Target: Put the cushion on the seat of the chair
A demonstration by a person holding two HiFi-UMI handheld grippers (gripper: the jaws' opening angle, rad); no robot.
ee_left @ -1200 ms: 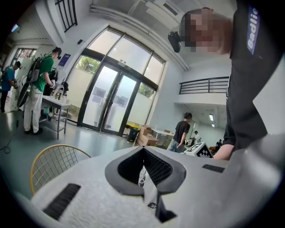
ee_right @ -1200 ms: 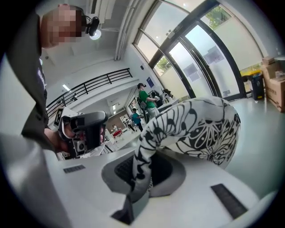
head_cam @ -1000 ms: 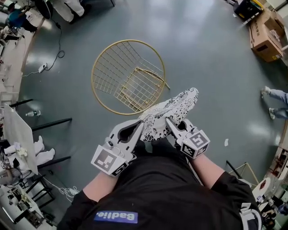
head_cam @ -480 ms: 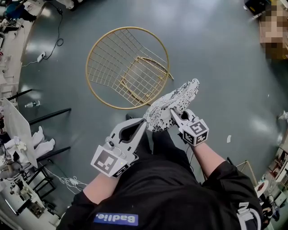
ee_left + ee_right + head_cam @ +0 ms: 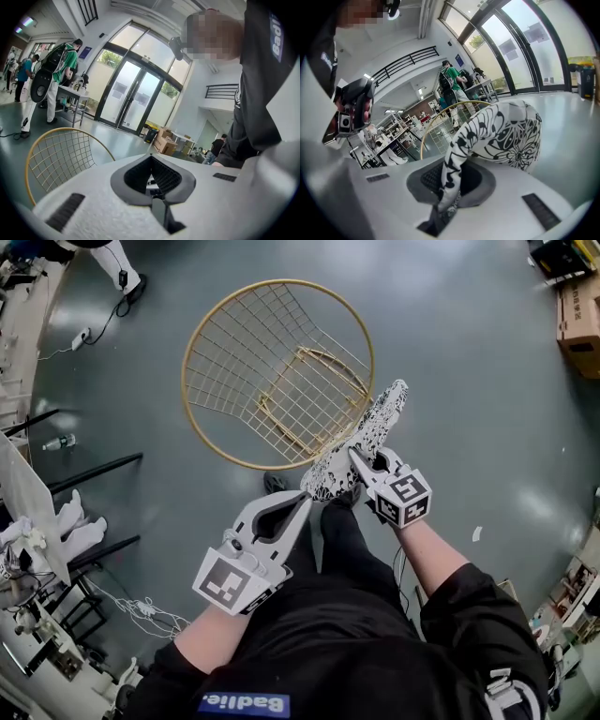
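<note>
Right claw (image 5: 361,465) is clamped on one edge of the cushion (image 5: 373,427), so I can swing it hanging free. It's at the chair (image 5: 278,376) rim, not yet on the seat. Left claw (image 5: 302,507) is closed, empty, kept clear.

The left gripper (image 5: 302,504), at the lower centre-left of the head view, is pointing toward the upper right, its jaws pressing together on nothing. The right gripper (image 5: 356,458), right of centre, is pinching the cushion (image 5: 377,420) between closed jaws.
</note>
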